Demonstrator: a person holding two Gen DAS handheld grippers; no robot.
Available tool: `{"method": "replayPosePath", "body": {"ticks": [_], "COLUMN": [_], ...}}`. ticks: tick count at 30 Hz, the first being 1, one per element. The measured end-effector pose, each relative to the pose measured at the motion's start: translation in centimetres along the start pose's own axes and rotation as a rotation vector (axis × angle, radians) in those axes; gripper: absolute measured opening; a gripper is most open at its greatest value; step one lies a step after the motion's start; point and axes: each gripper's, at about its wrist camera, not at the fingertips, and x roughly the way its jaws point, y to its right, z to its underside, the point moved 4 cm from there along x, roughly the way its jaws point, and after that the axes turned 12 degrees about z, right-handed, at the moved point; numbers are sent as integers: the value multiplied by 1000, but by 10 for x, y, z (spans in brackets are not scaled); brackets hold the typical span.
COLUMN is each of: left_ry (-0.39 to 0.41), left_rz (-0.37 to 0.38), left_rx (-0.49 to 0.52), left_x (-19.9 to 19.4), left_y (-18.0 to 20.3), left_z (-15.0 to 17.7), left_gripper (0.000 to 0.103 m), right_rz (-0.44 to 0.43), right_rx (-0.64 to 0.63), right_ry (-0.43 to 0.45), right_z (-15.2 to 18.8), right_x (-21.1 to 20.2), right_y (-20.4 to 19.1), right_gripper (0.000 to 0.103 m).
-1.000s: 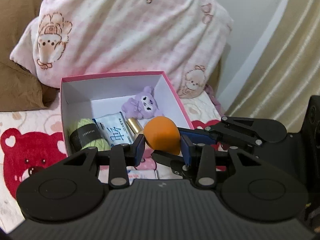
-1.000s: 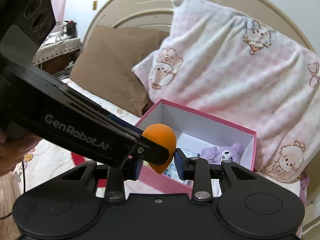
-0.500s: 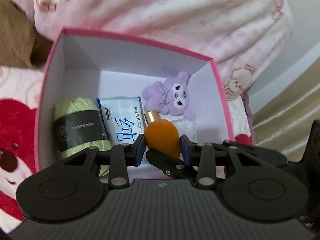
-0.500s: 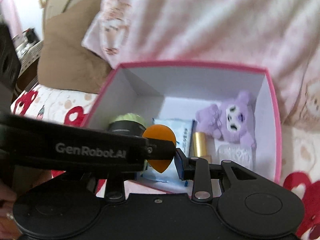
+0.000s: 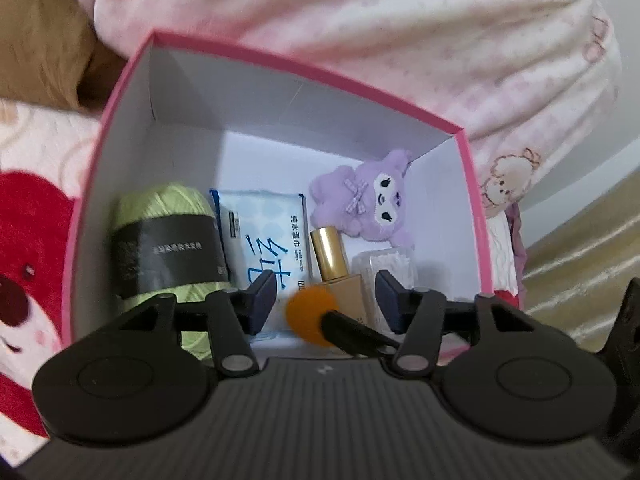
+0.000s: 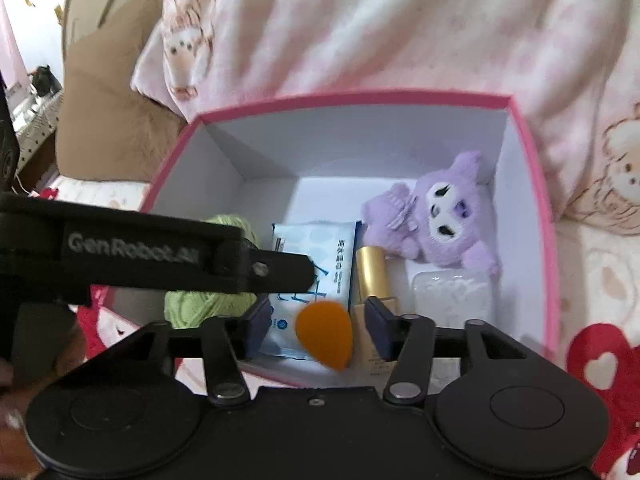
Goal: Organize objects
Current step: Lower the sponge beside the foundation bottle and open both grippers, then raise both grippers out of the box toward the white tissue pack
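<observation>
Now the sponge (image 6: 325, 335) is being released over the box (image 6: 536, 184) as both grippers' jaws are opening, unclamped; another object is being stowed.

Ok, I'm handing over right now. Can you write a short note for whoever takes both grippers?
Left gripper: jaws opening, pads clear of the orange sponge.
Right gripper: jaws opening too, the sponge loose between them.
Both point down into the pink box on the bed.
Done: green yarn, wipes pack, gold-capped bottle, purple plush and clear swab box already lie in the box.
Left: let the blurred sponge, probably dropping, settle near the front wall, then lift both grippers clear. Nothing else to pack is in view.
</observation>
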Motion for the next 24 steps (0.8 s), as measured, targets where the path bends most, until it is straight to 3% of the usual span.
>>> {"method": "replayPosePath", "body": {"ticks": [10, 15, 24], "left_ry": [-42, -62, -97], "left_rz": [-99, -110, -99], "left_rx": [231, 298, 319], "left_x": [-80, -116, -137], "left_y": [41, 57, 57], "left_z": [19, 35, 70], "left_gripper": [69, 70, 80], "right_rz": [-6, -22, -66], "right_rx": [-44, -91, -119], "right_ry": [70, 91, 122], "right_z": [20, 31, 64], "right_x": [-89, -132, -172], "right_y": [5, -3, -9], "right_gripper": [68, 71, 77]}}
